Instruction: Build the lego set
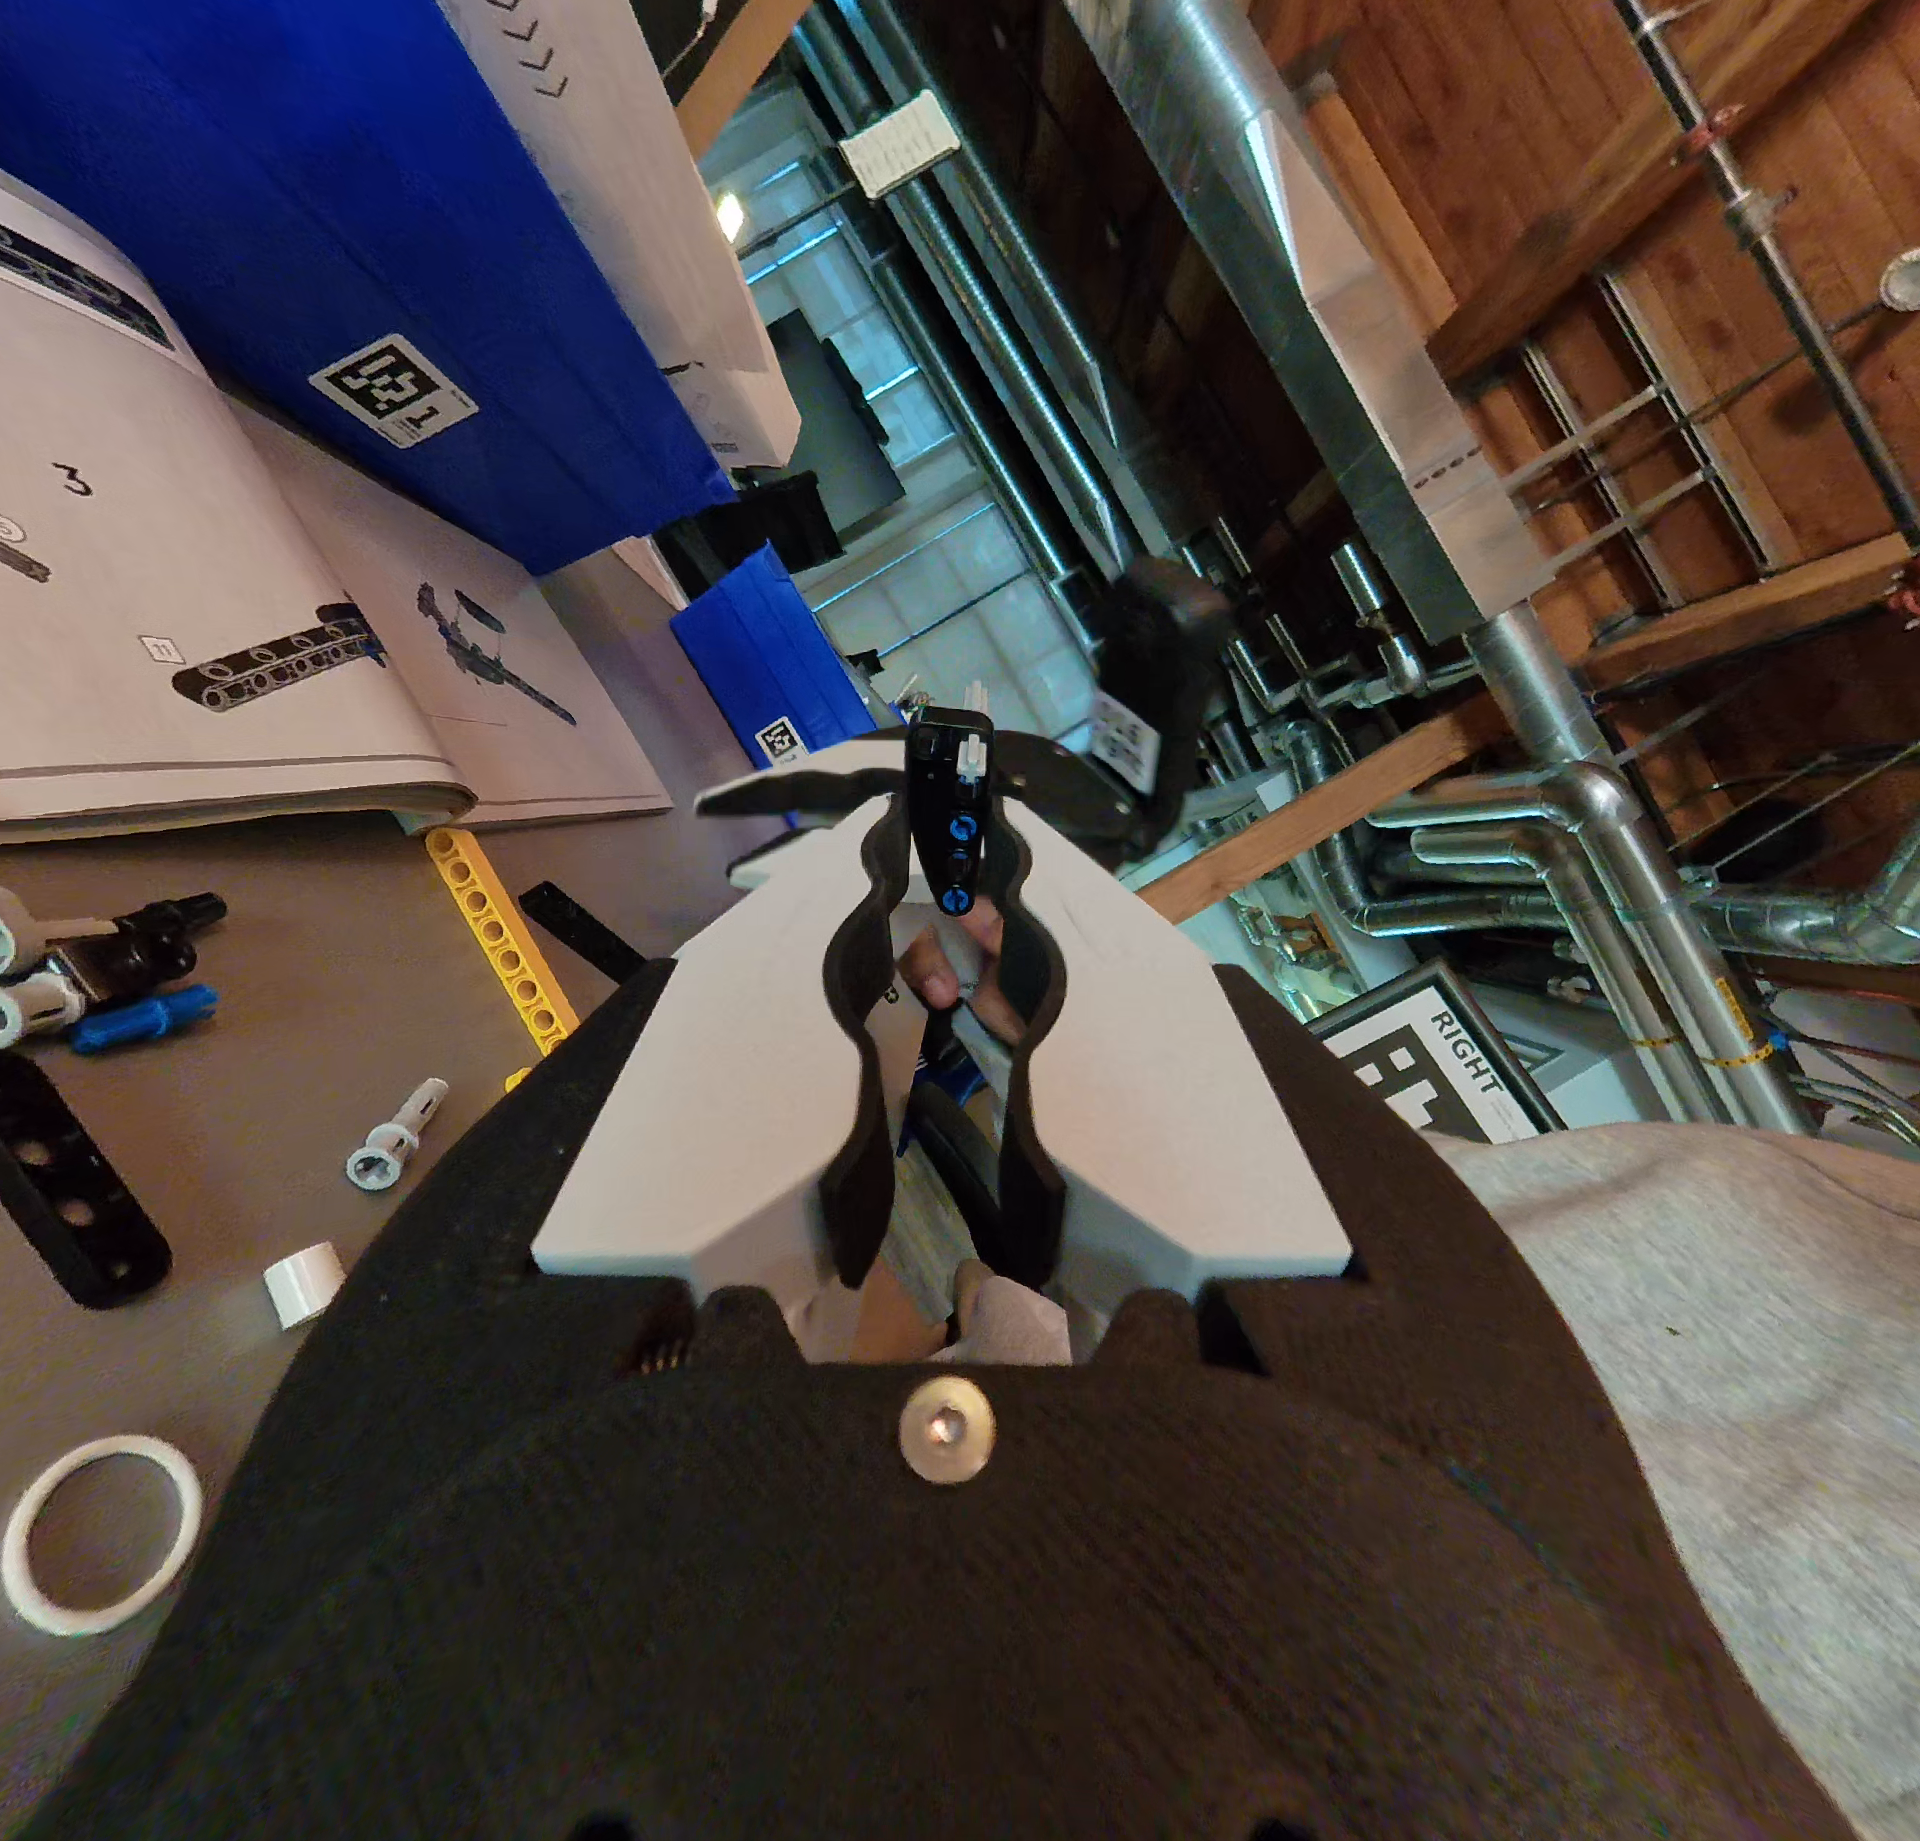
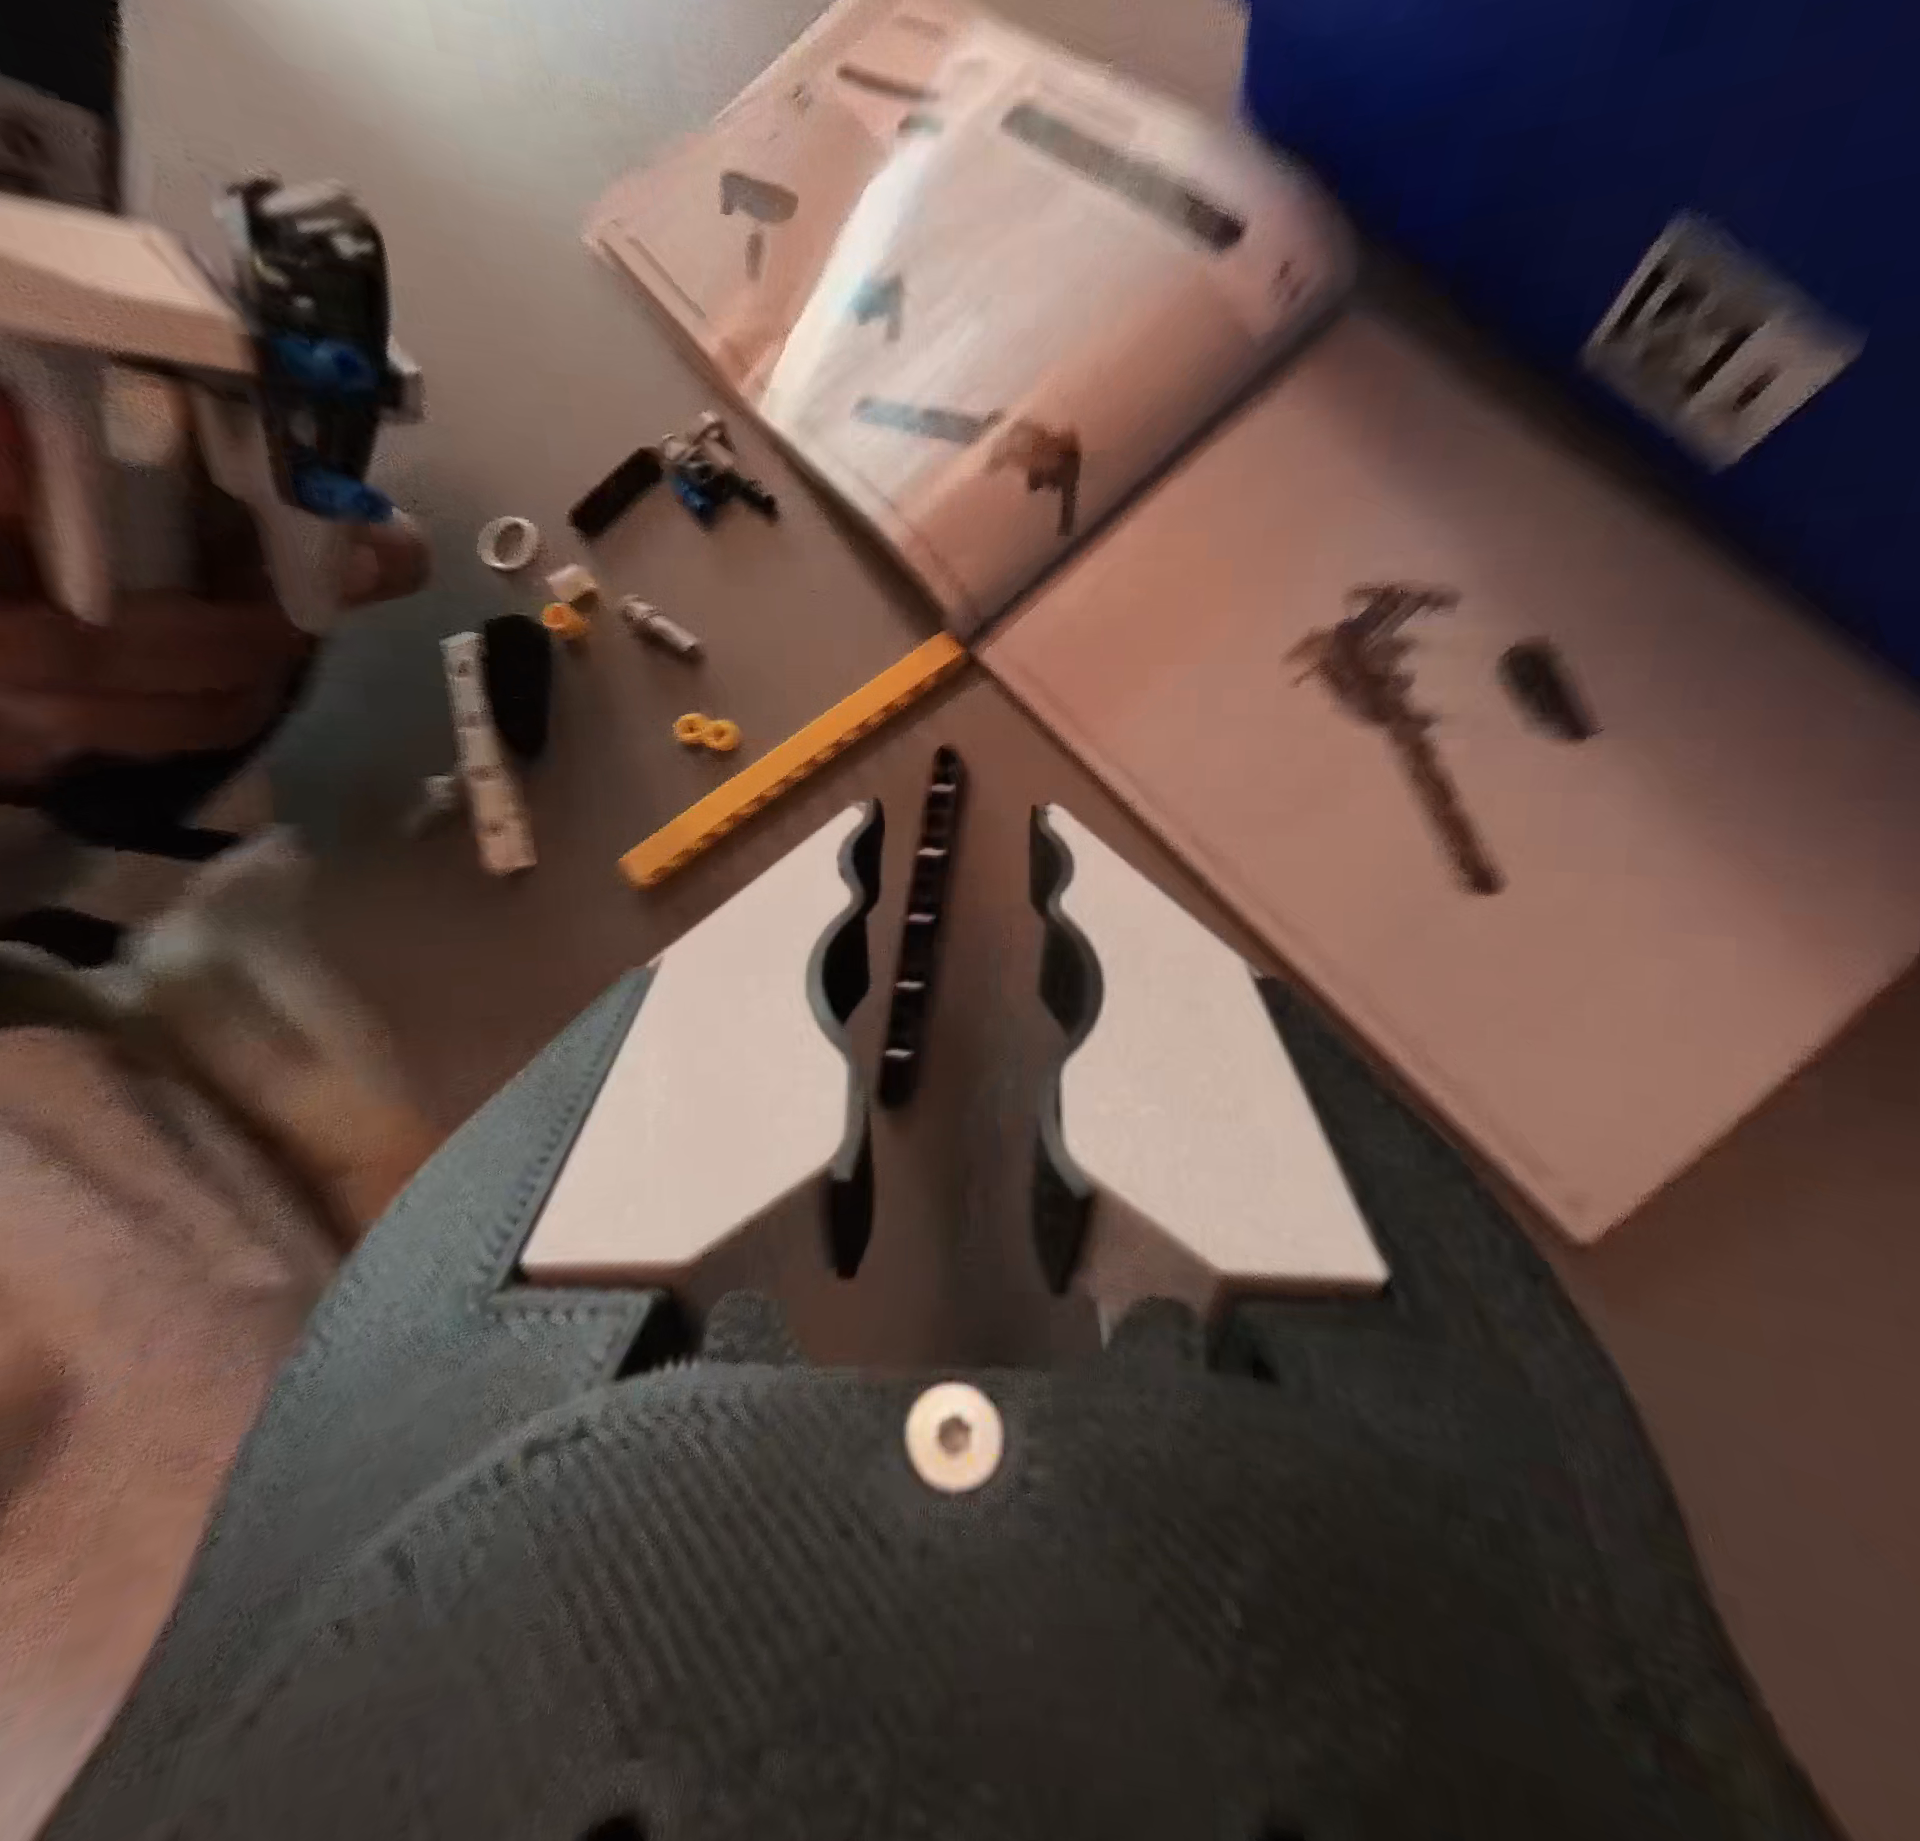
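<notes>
My left gripper (image 1: 948,841) is shut on a small black lego assembly (image 1: 951,794) with blue pins and a white pin, held up off the table. It also shows in the right wrist view (image 2: 244,368), at the upper left, with the assembly (image 2: 312,274) in it. My right gripper (image 2: 956,820) is open and empty above the table. A long thin black beam (image 2: 923,929) lies on the table in line with the gap between its fingers. A long yellow beam (image 2: 790,763) lies just left of it. The right wrist view is blurred.
An open instruction booklet (image 2: 1039,337) and a blue box (image 2: 1558,181) lie at the far side. Loose parts lie on the grey table (image 1: 260,960): a white ring (image 1: 99,1531), a white cylinder (image 1: 303,1282), a white pin (image 1: 395,1131), a blue pin (image 1: 145,1017), a black beam (image 1: 62,1189). A grey sleeve (image 1: 1714,1376) is at the right. There is about 11 cm between the tips of the two grippers.
</notes>
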Demonstrator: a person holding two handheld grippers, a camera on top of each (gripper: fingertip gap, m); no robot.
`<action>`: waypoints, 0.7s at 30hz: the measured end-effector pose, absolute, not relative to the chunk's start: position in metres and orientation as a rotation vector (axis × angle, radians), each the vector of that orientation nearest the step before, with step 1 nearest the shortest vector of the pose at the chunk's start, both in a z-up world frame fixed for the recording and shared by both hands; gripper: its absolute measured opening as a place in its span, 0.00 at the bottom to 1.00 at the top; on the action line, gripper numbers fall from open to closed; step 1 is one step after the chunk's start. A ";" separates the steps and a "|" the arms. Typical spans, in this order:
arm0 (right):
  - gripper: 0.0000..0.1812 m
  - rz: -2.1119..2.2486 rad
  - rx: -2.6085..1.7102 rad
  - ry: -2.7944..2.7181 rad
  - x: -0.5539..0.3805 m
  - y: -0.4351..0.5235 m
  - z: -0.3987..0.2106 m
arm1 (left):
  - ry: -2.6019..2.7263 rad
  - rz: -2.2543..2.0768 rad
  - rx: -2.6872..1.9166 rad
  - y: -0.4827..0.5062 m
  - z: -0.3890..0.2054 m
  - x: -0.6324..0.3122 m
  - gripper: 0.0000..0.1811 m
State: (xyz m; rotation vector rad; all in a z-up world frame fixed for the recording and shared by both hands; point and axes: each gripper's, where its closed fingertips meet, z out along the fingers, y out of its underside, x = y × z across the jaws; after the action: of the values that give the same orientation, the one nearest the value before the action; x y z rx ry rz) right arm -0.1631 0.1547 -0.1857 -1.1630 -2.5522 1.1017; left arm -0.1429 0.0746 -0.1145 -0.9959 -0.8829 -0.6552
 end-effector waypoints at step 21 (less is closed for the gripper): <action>0.16 0.879 -1.004 -2.607 -0.162 0.137 -0.217 | -0.880 -0.677 -0.956 0.071 -0.112 -0.144 0.06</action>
State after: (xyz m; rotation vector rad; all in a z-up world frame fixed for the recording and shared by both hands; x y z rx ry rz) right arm -0.1624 0.1372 -0.2172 -1.0036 -2.6069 0.8793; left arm -0.1442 0.0709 -0.1124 -0.9560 -0.8804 -0.6774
